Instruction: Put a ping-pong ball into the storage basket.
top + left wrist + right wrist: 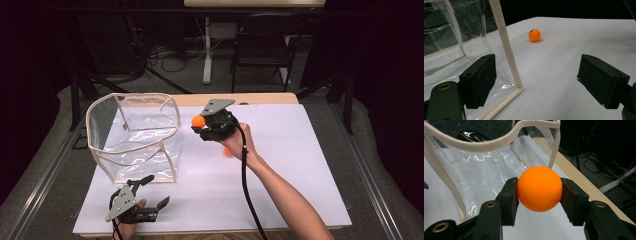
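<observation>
My right gripper is shut on an orange ball, held above the table just right of a clear plastic bin with cream trim. In the right gripper view the ball sits squeezed between both pads, with the bin's rim right ahead. A second orange ball lies on the white tabletop; in the high view it peeks out from under the right hand. My left gripper rests open near the table's front left edge, its jaws wide apart and empty, beside the bin's front corner.
The white tabletop spreads to the right of the bin. Its wooden far edge runs behind the bin. A dark chair and a white table leg stand on the floor beyond.
</observation>
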Demonstrator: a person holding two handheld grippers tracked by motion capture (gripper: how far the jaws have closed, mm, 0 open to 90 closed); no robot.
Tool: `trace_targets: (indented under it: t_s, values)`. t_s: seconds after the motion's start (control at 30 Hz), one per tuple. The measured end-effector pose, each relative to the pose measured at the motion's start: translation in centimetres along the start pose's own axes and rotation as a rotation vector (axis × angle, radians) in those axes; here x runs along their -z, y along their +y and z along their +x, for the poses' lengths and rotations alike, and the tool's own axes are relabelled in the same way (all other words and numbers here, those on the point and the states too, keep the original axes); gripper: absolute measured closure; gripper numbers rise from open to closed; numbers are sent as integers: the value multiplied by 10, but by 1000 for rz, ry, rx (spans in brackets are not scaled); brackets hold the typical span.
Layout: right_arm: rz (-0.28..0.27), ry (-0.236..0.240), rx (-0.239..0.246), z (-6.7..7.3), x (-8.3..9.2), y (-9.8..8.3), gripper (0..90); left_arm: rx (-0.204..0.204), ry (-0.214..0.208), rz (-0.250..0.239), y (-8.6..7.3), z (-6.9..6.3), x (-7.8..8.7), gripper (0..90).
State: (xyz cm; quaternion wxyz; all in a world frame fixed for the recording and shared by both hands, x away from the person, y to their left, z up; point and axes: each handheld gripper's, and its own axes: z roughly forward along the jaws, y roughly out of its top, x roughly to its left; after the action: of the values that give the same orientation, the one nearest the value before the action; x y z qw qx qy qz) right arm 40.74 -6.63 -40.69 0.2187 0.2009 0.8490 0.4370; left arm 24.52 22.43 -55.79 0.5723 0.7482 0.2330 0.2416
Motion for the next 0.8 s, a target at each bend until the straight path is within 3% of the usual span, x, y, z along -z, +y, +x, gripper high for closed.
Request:
trace_targets:
  t_s: [0.8]
  values:
    - [4,-10,23,-2,-1,16,509,-1,0,-2,0,1,0,155]
